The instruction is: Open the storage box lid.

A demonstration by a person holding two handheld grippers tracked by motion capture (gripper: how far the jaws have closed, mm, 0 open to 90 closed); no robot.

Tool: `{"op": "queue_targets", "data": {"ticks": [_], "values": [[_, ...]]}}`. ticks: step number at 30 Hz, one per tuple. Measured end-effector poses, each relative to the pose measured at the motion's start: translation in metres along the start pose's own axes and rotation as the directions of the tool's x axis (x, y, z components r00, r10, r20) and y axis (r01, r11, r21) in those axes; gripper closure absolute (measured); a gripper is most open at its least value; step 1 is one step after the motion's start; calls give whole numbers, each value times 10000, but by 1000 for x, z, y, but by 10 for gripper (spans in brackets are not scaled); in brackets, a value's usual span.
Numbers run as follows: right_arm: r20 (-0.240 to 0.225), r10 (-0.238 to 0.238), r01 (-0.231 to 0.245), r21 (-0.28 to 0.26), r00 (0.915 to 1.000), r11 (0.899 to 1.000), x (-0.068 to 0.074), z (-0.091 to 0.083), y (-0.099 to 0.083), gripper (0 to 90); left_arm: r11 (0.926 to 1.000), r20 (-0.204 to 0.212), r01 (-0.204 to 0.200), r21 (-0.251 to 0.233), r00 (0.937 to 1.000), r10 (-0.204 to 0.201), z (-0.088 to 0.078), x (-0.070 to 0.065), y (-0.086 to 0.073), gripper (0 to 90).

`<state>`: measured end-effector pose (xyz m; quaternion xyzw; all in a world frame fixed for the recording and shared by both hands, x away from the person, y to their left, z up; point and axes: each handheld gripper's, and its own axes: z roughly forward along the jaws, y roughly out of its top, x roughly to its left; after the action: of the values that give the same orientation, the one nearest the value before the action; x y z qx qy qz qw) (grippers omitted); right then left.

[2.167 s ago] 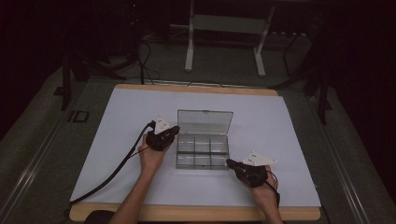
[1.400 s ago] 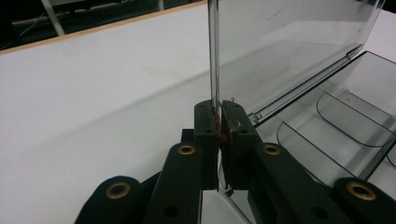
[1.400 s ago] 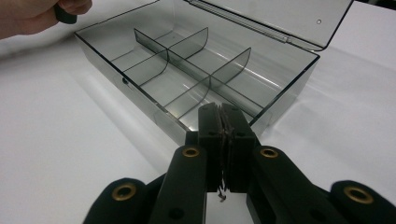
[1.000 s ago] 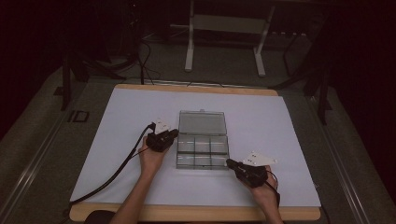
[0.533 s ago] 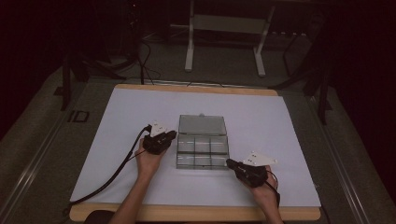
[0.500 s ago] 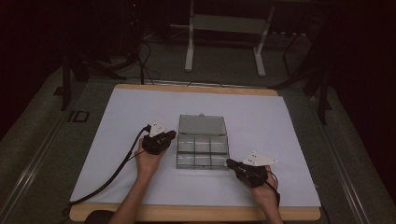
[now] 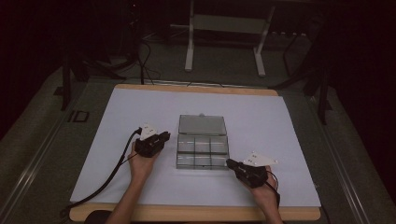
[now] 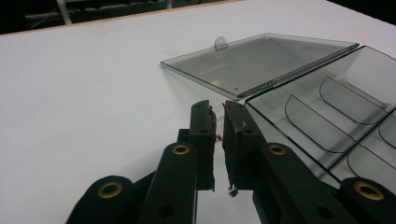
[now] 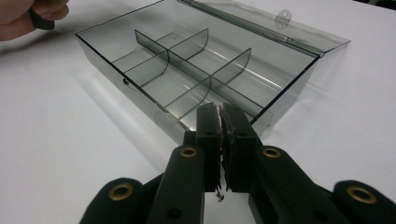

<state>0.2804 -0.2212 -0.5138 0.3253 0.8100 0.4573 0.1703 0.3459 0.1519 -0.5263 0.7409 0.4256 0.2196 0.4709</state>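
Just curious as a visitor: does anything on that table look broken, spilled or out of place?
Nothing is spilled or askew. The clear smoky plastic compartment box sits square on the white table cover, its lid open flat, compartments empty. Only the left gripper's pads look frayed, with reddish flecks.

Clear, smoky plastic on that compartment box, glossy and smooth, lid catching glare. White table cover looks matt, papery; wooden edge. Gripper jaws matt black, brass-coloured rivets.
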Motion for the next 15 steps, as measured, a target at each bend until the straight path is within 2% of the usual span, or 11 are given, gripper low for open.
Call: {"op": "queue_targets", "data": {"ticks": [4, 10, 15], "values": [[-36, 7, -7, -11, 10000, 10000, 0, 0, 0, 862, 9999, -159, -143, -72, 9998, 142, -5, -1, -7, 804], [-2, -2, 2, -4, 10000, 10000, 0, 0, 0, 856, 9987, -284, -253, -446, 9993, 240, -13, 1, -15, 773], [-30, 28, -28, -10, 10000, 10000, 0, -1, 0, 848, 9971, -240, -622, -439, 9978, 612, -19, 3, -20, 745]]}}
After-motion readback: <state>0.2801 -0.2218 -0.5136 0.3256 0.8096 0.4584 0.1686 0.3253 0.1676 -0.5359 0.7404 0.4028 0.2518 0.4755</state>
